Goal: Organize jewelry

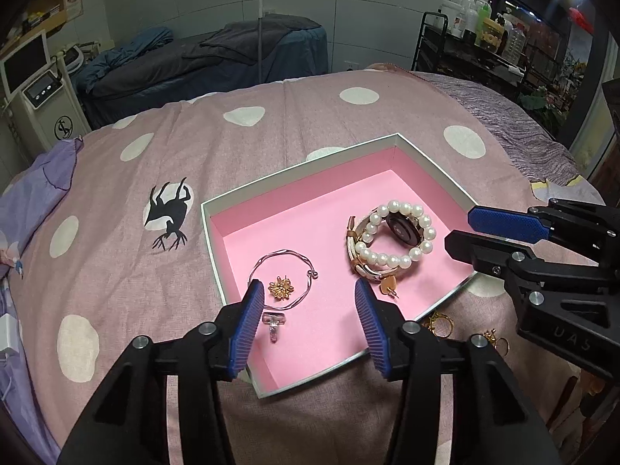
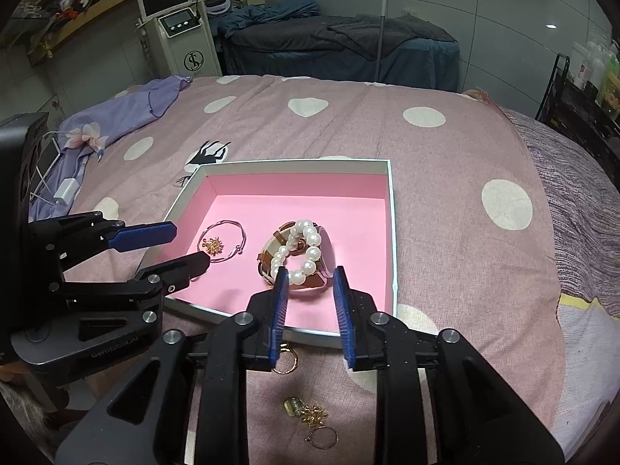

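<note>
A pink-lined box (image 1: 434, 162) (image 2: 392, 232) lies on the spotted bedspread. In it are a pearl bracelet (image 1: 403, 259) (image 2: 310, 250) around a watch (image 1: 403, 230), a silver bangle (image 1: 306, 267) (image 2: 240, 240), a gold flower earring (image 1: 281, 288) (image 2: 214, 247), an orange heart earring (image 1: 387, 283) and a clear ring (image 1: 274, 323). My left gripper (image 1: 308, 296) (image 2: 190, 246) is open and empty over the box's near left part. My right gripper (image 2: 310, 281) (image 1: 459, 230) is open and empty at the box's near edge. Gold rings (image 1: 440, 323) (image 2: 286, 364) and gold earrings (image 2: 310, 412) (image 1: 494, 339) lie outside the box.
A purple cloth (image 2: 128, 112) and a white charger with cable (image 2: 66, 190) lie at the bed's left. A machine with a screen (image 2: 174, 19) and another bed (image 2: 341, 50) stand behind. A shelf with bottles (image 1: 476, 19) is at the far right.
</note>
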{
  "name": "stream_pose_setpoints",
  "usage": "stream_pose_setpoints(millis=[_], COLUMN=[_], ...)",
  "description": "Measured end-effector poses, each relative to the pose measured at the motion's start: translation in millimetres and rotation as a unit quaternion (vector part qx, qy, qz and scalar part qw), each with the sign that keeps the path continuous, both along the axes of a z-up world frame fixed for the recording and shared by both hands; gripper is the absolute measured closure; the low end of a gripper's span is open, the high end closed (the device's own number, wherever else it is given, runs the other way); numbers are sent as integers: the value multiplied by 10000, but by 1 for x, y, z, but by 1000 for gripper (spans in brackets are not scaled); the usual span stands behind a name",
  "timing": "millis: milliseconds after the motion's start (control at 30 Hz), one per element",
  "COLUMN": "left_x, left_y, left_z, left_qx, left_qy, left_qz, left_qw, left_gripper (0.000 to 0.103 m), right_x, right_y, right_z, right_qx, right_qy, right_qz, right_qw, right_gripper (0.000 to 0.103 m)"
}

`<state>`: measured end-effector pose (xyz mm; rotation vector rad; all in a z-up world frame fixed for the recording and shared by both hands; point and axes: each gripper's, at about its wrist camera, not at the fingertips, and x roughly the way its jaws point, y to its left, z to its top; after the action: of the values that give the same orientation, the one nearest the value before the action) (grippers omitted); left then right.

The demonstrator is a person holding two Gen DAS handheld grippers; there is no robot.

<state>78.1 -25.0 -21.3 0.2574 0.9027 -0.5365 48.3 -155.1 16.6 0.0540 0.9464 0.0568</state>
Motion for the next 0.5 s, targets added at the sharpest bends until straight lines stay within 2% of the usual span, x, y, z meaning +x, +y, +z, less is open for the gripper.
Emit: stream_pose_setpoints(millis=[133,300,500], left_x=[-4,-22,-56], left_y=[6,23,31], left_z=[6,19,6], left_qx=[41,-125,-121], left_qy=[-86,-235,-72], left_qz=[61,140,-50], left_qw=[9999,9995,9999], left_gripper=[45,21,19], right_x=[-6,-26,-60], right_y=[-1,-8,-22], right_z=[8,9,-7], right_qx=[-177,-256,-63], right_qy=[-96,-56,225], right_qz=[-72,-109,-262], right_qw=[9998,9996,9994], right_gripper=[65,62,62])
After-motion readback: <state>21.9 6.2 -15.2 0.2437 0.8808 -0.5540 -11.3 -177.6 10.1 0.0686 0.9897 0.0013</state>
